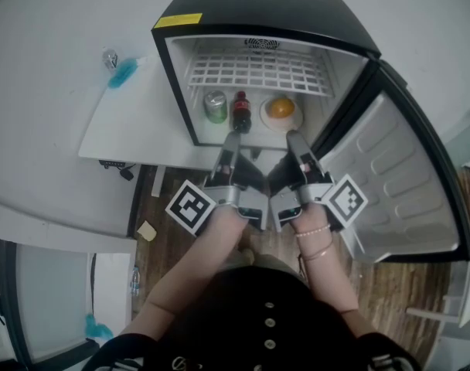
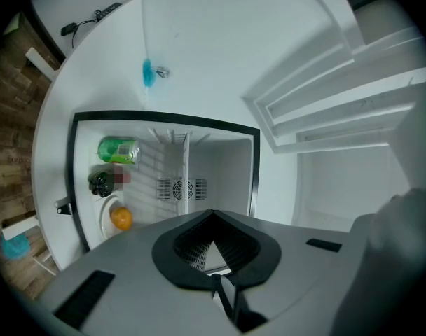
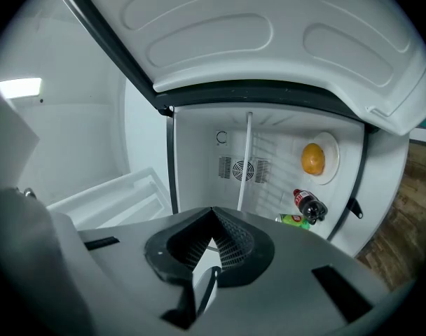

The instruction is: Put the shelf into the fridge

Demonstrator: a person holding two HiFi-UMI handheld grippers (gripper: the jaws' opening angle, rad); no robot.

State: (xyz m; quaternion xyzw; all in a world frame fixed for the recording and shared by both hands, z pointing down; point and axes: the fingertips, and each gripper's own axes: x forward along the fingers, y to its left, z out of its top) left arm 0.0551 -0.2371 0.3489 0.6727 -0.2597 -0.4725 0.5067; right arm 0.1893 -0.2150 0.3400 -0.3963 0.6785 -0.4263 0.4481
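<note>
The white wire shelf (image 1: 258,72) sits level in the upper part of the open black mini fridge (image 1: 219,10). It shows edge-on in the left gripper view (image 2: 186,166) and in the right gripper view (image 3: 246,161). Below it stand a green can (image 1: 215,106), a cola bottle (image 1: 241,111) and an orange on a plate (image 1: 280,108). My left gripper (image 1: 230,137) and right gripper (image 1: 294,136) hover side by side just outside the fridge's front edge. Both are shut, with nothing held. Their tips meet in the left gripper view (image 2: 213,214) and the right gripper view (image 3: 213,211).
The fridge door (image 1: 389,184) hangs wide open at the right. The fridge stands on a white table (image 1: 134,122) that bears a blue object (image 1: 121,72) at its far left. Wooden floor (image 1: 161,195) lies below the grippers.
</note>
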